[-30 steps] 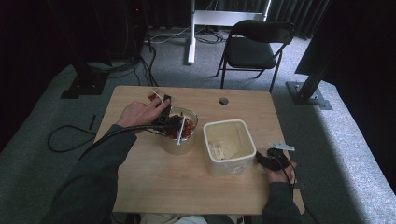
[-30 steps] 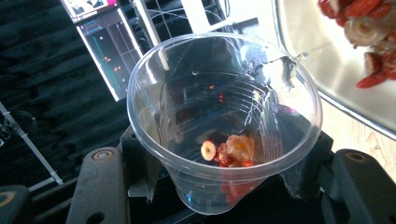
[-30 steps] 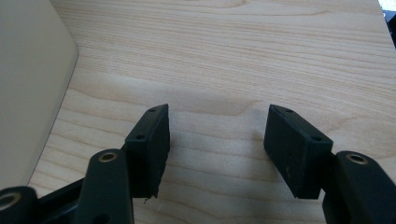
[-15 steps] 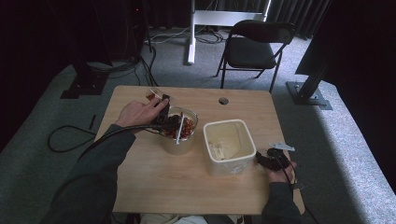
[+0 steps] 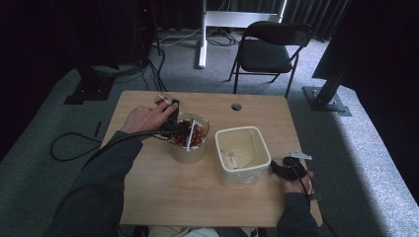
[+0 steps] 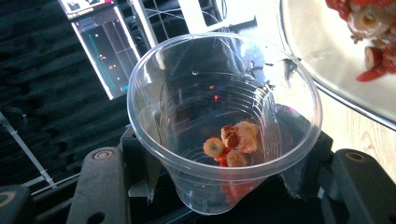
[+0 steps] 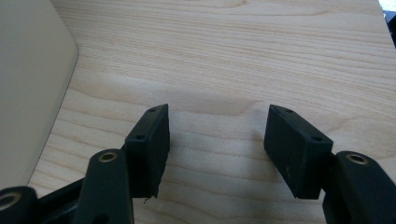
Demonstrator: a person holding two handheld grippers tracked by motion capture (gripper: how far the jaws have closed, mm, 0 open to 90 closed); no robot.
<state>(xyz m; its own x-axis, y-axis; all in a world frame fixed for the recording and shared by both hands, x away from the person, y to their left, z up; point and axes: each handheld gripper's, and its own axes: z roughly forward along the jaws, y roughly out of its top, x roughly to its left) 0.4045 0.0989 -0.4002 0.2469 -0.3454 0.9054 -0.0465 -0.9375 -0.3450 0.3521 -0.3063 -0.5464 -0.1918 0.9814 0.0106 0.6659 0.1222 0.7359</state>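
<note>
My left gripper (image 5: pixel 179 128) is shut on a clear plastic cup (image 6: pixel 224 121), which is tipped over a round container (image 5: pixel 190 145) holding red and pale food pieces (image 6: pixel 369 28). A few pieces (image 6: pixel 231 142) still lie inside the cup. The container's pale rim (image 6: pixel 322 70) shows at the upper right of the left gripper view. My right gripper (image 5: pixel 275 168) rests low at the table's right edge, open, with bare wood between its jaws (image 7: pixel 217 144). A cream square tub (image 5: pixel 242 155) stands just left of it, and its wall (image 7: pixel 28 93) shows in the right gripper view.
The wooden table (image 5: pixel 163 197) has a round cable hole (image 5: pixel 236 106) at the back. A black folding chair (image 5: pixel 269 52) and a white desk frame (image 5: pixel 202 34) stand behind it. Cables (image 5: pixel 69 148) lie on the floor to the left.
</note>
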